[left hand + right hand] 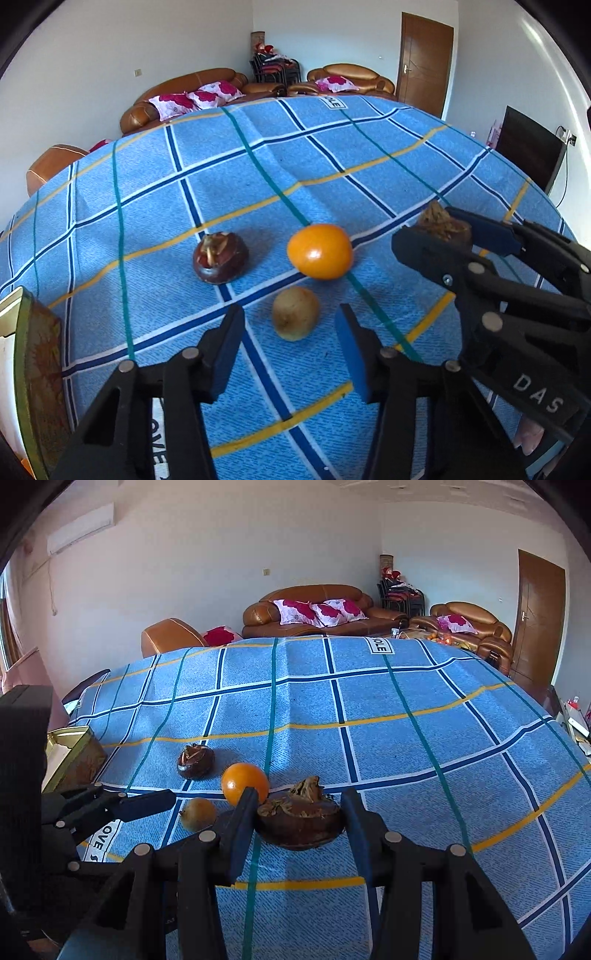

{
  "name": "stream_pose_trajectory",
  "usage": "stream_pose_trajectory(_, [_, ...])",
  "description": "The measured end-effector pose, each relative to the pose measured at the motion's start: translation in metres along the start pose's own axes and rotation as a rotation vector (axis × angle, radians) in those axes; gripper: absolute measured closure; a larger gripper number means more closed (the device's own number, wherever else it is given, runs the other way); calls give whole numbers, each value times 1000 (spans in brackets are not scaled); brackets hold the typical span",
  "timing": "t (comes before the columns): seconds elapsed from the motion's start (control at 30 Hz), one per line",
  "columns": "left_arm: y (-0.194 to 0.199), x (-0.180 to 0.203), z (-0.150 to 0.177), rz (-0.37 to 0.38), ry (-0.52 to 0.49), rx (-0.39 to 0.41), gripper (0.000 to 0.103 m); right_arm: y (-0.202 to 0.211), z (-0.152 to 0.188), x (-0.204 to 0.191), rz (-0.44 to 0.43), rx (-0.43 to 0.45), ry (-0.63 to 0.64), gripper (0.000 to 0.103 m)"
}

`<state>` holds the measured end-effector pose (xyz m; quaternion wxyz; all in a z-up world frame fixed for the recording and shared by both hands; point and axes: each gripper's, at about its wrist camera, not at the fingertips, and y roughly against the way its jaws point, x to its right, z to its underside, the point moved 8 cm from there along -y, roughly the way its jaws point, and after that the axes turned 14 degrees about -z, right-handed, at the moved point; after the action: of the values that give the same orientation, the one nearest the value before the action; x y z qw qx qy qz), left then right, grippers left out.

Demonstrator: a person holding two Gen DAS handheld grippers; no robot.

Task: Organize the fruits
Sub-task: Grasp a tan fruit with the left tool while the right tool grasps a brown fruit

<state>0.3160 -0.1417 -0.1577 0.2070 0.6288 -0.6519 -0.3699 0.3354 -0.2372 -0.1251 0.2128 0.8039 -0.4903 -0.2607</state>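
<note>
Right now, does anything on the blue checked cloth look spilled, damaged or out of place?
Nothing stands out. The round orange fruit, small yellow-brown fruit and dark brown water chestnut lie intact; the right gripper clamps a second chestnut.

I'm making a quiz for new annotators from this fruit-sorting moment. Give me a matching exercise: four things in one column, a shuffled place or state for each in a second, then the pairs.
Things
1. orange fruit
2. small yellow-brown fruit
3. dark brown bulb on the cloth
4. dark brown bulb with a dry top

Places or states
A. clamped in the right gripper
B. ahead of the left gripper, whose pads do not touch it
C. lying free, nearest the tin box
D. lying free between the two dark bulbs

Pairs: 1-D, 2-B, 3-C, 4-A
</note>
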Motion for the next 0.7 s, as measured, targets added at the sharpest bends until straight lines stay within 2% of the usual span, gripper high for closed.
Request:
stream_pose_trajectory(0.07, [-3, 1, -1, 15, 5, -11, 60, -1, 0, 0, -2, -7, 2, 54])
stream_pose_trajectory(0.13, [-5, 2, 0, 30, 6, -18, 75, -3, 1, 0, -8, -14, 2, 54])
stream_pose_trajectory(0.33, [3, 2, -2, 51, 14, 15, 75, -5, 1, -5, -21, -19, 19, 54])
stream_pose_trajectory(0.7, [23, -8, -4, 26, 34, 97, 75, 5, -1, -10, -62, 25, 39, 54])
